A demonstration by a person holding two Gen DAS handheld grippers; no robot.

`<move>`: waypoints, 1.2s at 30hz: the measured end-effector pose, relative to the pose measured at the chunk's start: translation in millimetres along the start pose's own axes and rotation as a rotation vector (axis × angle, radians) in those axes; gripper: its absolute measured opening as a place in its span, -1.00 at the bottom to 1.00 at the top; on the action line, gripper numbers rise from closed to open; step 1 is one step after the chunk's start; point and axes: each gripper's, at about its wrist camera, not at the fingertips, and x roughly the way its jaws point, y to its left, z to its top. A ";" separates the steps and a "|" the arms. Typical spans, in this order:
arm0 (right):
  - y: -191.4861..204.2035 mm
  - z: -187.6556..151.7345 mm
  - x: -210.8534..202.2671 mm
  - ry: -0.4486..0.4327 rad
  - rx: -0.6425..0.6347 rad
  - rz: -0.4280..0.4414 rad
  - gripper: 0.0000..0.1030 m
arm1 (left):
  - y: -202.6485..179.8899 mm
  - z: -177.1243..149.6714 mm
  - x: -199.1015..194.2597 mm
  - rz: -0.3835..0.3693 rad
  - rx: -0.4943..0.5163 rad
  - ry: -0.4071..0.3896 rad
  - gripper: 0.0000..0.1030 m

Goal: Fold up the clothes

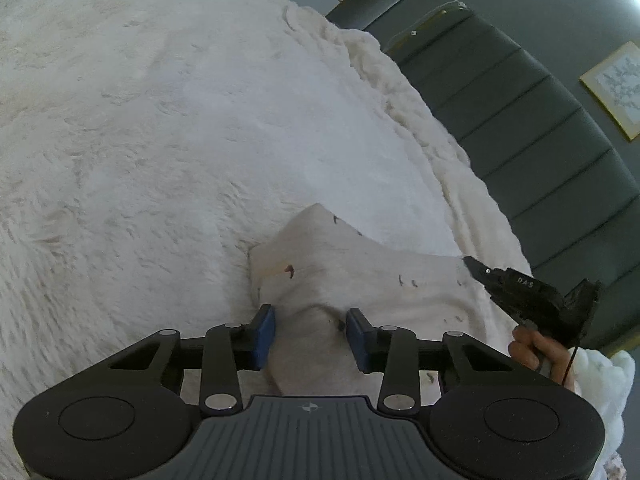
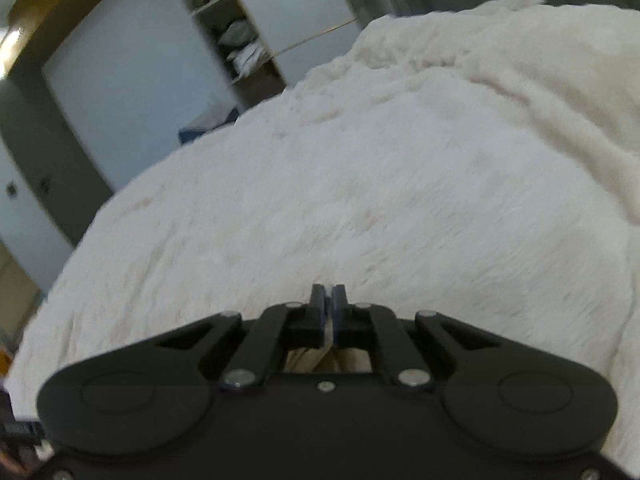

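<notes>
Left gripper (image 1: 307,334): jaws wide apart, straddling a raised fold of the garment (image 1: 360,276). Right gripper (image 2: 329,306): pinched tight on a cloth edge. Garment is cream with small dark marks, lying on the white fluffy blanket (image 1: 160,120), long axis stretched between the grippers.

On my left wrist view, the garment (image 1: 360,276) is a pale cream cloth scattered with small dark marks and one reddish-brown one, lying on a fluffy off-white blanket (image 1: 160,140) whose pile shows faint swirls. My left gripper (image 1: 307,334) is black with blue pads (image 1: 264,334), and past the blanket's right edge I see a dark grey-green channelled headboard (image 1: 520,128) and a gold-framed print (image 1: 616,88) with a pale branching pattern. The right gripper (image 2: 329,308) is all black, with a sliver of cream cloth between its fingers.
</notes>
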 end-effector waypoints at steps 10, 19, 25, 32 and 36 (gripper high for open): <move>-17.9 -40.6 -79.0 0.147 0.066 0.112 -0.33 | -7.6 -1.8 -6.2 -0.040 0.023 0.073 -0.11; -18.7 -125.8 -156.5 0.265 0.097 0.168 -0.31 | -22.3 -42.4 -43.0 -0.086 0.111 0.158 -0.11; -9.4 -170.2 -161.7 0.356 0.072 0.166 -0.66 | -32.3 -94.9 -57.8 -0.120 0.175 0.251 -0.11; -15.8 -147.9 -210.0 0.174 0.073 0.065 -0.99 | -42.0 -143.2 -67.7 -0.126 0.247 0.314 -0.19; -0.4 -153.7 -199.4 0.252 -0.055 -0.058 -0.95 | -46.1 -152.7 -69.0 -0.137 0.275 0.349 -0.18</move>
